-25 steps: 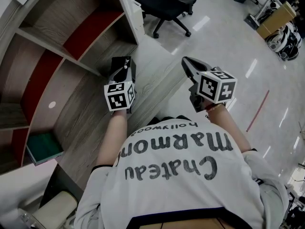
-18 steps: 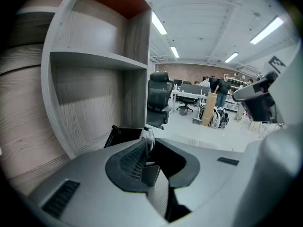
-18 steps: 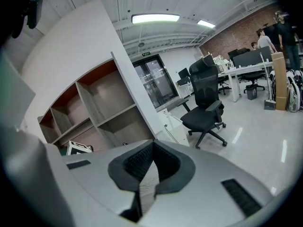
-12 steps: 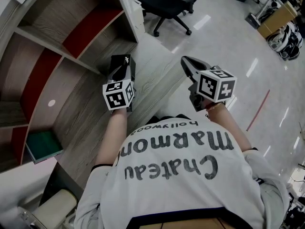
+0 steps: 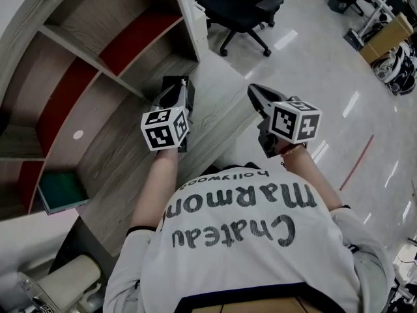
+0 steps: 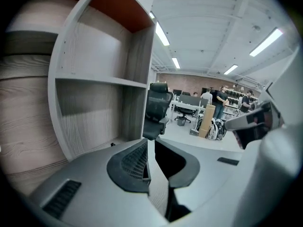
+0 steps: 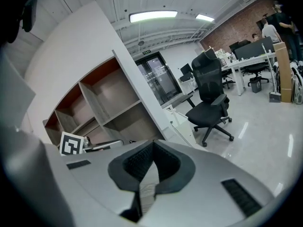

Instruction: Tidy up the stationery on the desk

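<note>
Both grippers are held out ahead of the person, over the near edge of the wooden desk, each pointing forward and slightly downward

Left gripper: positioned above the desk surface, just in front of the shelf unit. In the left gripper view the left gripper has its jaws standing a narrow slit apart. Only the desk surface shows through the slit; nothing is between the pads. Its marker cube sits above the wrist

Right gripper: positioned past the desk's edge, over the glossy floor. In the right gripper view the right gripper has its fingertips meeting, jaws closed and empty. Its marker cube faces up towards the head camera

Task item: the one loose article observed is a green book, lying flat on the wooden surface at the lower left of the head view, beside a red panel of the shelf unit. It is well apart from both grippers, and neither touches it

Surroundings: the shelf unit has open wooden compartments with red backs. A black office chair stands on the floor beyond the desk and appears in both gripper views. People stand among desks at the far end of the room, too small for further detail
</note>
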Tool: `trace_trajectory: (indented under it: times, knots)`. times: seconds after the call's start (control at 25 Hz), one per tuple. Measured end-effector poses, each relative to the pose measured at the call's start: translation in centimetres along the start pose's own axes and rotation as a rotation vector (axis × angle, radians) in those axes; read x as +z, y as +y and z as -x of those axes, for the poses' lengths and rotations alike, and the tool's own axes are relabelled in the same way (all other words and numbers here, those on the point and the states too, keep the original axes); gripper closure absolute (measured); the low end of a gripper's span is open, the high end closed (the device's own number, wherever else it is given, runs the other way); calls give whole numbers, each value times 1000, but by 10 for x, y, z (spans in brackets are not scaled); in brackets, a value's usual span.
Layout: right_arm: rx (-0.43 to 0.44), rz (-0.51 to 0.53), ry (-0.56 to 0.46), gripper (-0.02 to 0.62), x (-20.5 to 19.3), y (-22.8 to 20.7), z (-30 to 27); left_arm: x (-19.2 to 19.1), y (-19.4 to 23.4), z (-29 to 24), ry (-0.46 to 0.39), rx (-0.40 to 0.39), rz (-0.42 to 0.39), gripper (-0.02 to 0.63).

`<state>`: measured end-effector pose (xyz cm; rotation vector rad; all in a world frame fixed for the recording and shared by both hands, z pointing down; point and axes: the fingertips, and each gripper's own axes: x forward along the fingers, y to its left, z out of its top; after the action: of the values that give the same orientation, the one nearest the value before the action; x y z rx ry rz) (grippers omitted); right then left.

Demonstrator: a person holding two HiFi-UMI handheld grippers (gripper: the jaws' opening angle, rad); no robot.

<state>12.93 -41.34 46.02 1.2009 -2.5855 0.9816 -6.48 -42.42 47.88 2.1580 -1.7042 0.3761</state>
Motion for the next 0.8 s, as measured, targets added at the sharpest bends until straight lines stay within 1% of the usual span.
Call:
trace_trajectory:
  times: [0.16, 0.32, 0.48, 0.64, 0.8]
  knots:
    - [34, 17, 4, 584, 1, 17, -6, 30, -11, 21, -81, -30, 28, 554]
    - [75, 43, -10, 584, 4, 40, -10, 49, -19, 47, -146, -67, 52, 557]
    - [125, 76, -34, 584, 9, 74, -12, 63, -23, 80, -206, -95, 62, 577]
    - [181, 110, -63, 584, 20, 108, -8, 76, -37, 109, -248, -133, 64, 583]
    - [243, 144, -120, 584, 30, 146, 1, 89, -43, 139, -299, -171, 56, 589]
